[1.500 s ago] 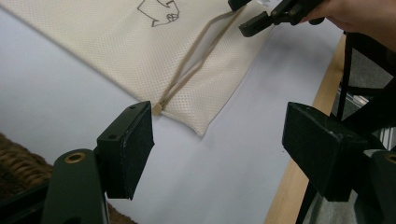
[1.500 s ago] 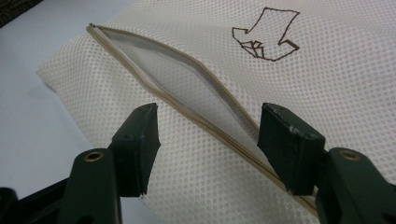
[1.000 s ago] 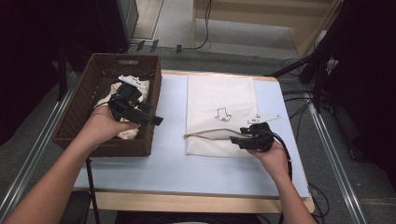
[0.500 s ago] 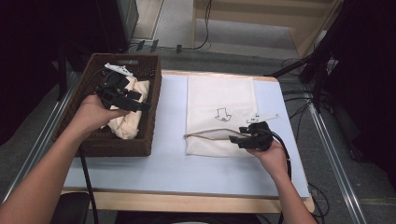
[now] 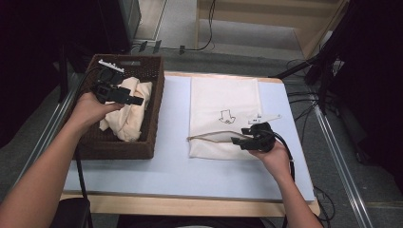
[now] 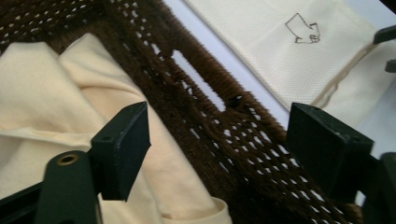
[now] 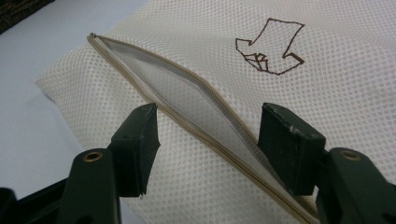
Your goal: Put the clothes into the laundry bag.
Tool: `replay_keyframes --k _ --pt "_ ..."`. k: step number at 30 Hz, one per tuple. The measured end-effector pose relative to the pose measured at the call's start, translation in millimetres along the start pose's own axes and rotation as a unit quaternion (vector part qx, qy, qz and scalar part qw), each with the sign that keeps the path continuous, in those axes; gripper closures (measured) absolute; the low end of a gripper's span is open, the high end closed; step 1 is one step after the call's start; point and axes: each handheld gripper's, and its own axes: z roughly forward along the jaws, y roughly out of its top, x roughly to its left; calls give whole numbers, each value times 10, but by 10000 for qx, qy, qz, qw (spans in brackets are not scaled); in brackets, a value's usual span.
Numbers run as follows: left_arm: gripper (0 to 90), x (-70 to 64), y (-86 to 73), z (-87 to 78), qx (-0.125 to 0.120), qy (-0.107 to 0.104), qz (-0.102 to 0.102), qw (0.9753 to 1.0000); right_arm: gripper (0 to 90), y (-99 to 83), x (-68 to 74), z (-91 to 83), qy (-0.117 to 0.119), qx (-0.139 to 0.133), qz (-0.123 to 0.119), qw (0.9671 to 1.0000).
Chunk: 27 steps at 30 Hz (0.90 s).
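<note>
A brown woven basket (image 5: 151,124) at the table's left holds crumpled cream cloth (image 5: 129,113). My left gripper (image 5: 138,100) hovers over that cloth, open, with nothing between its jaws. In the left gripper view the cloth (image 6: 46,107) lies under the left jaw and the basket wall (image 6: 243,154) under the right one. A cream mesh bag (image 5: 223,99) with a drawn arrow lies flat at centre right. Its zipper mouth (image 7: 187,100) gapes a little. My right gripper (image 5: 236,138) rests at that mouth, open, jaws astride the zipper (image 7: 210,144).
The pale blue table top (image 5: 171,166) has bare room in front of the bag and between bag and basket. A white strip (image 5: 110,65) lies on the basket's far rim. Cables trail off the table's right side (image 5: 304,102).
My left gripper has moved from the basket's right side back and left, farther over the cloth. The right gripper and the bag have stayed put.
</note>
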Motion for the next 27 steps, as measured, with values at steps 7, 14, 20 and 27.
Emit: replay_keyframes --k 7,14,20,27 --pt "96 260 -33 99 -5 -16 -458 9989 393 -3 -2 -6 -24 16 11 10000" --pt "0 467 -70 215 -3 467 -389 9982 392 -11 -8 -16 -42 26 4 10000" --pt "0 647 -112 302 103 597 -603 9963 393 -22 -13 -25 -50 26 8 10000" --pt "0 821 -129 456 197 766 -830 9934 393 -41 -18 -41 -66 42 18 10000"
